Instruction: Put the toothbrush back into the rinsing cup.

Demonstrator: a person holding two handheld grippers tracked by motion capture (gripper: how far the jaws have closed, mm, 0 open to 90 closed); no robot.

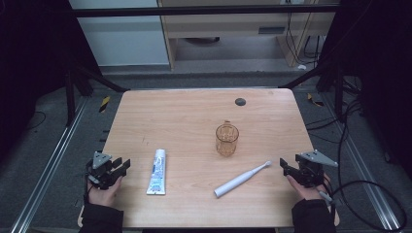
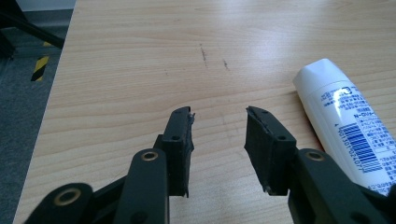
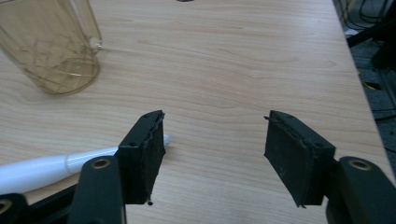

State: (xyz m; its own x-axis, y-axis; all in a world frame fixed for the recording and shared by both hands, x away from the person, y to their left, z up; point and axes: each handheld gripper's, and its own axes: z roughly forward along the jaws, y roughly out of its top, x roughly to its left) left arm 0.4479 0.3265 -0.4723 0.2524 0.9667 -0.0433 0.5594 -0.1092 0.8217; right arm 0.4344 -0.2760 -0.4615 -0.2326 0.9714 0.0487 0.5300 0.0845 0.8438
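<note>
- Left gripper (image 1: 118, 168): held at the table's near left edge, jaws spread with nothing but bare wood between them; in the left gripper view (image 2: 218, 122) the pads stand apart above the tabletop.
- Right gripper (image 1: 285, 167): held at the near right edge, jaws spread wide and empty; in the right gripper view (image 3: 214, 128) the gap frames bare wood.
- Toothpaste tube (image 1: 157, 171): white, lying flat just right of the left gripper, untouched; its end appears beside the right-hand jaw (image 2: 348, 120).
- Electric toothbrush (image 1: 241, 179): white, lying aslant between tube and right gripper, head toward that gripper; its tip (image 3: 56, 164) passes behind one jaw.
- Amber cup (image 1: 227, 139): upright near the table's (image 1: 194, 104) centre, apart from both grippers (image 3: 49, 46).
</note>
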